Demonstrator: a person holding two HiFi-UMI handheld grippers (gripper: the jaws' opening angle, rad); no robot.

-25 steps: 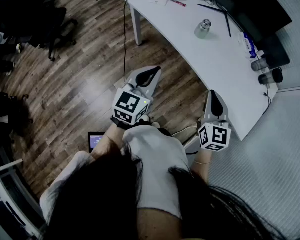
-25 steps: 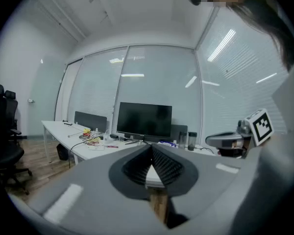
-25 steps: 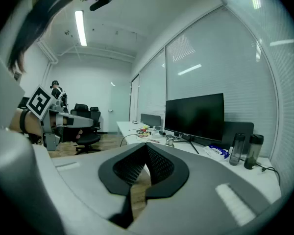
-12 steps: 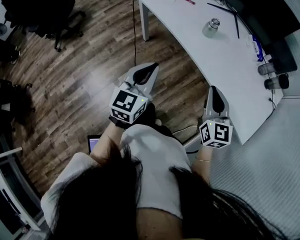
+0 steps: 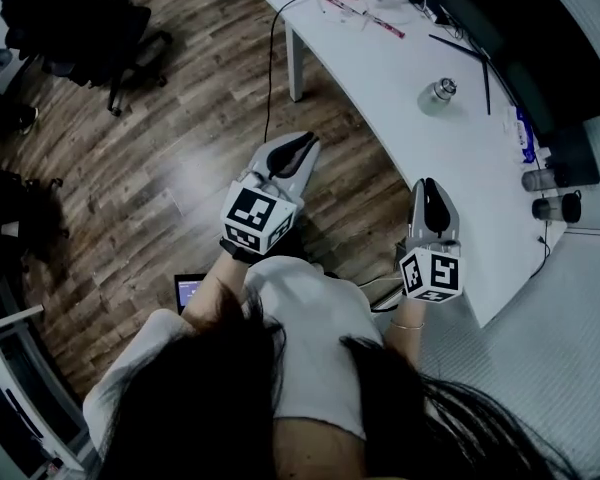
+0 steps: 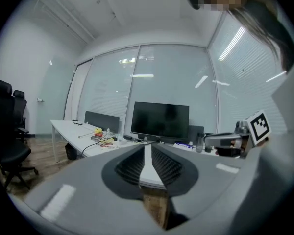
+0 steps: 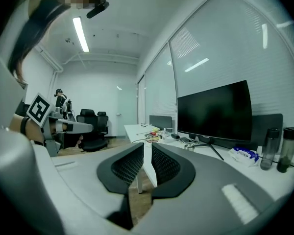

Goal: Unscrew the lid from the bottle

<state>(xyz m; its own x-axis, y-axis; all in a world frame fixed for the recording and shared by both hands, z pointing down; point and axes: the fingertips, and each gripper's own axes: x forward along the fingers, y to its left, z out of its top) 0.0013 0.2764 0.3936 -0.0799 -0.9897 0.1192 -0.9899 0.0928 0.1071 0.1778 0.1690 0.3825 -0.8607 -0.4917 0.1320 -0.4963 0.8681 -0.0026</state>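
While bottle (image 5: 440, 92) stands upright, left hand-held gripper (image 5: 306, 142) pressed together, right hand-held gripper (image 5: 428, 185) opening, empty.

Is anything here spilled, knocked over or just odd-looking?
Nothing is spilled or tipped. The small bottle stands upright and closed on the white desk. Two mild oddities: a small lit screen lies on the wooden floor, and a cable hangs off the desk's edge.

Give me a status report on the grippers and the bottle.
Left gripper jaws shut, empty. Right gripper jaws opening, nothing between them. Small bottle on the desk, lid on, both grippers well short of it. Nothing seen in the way.
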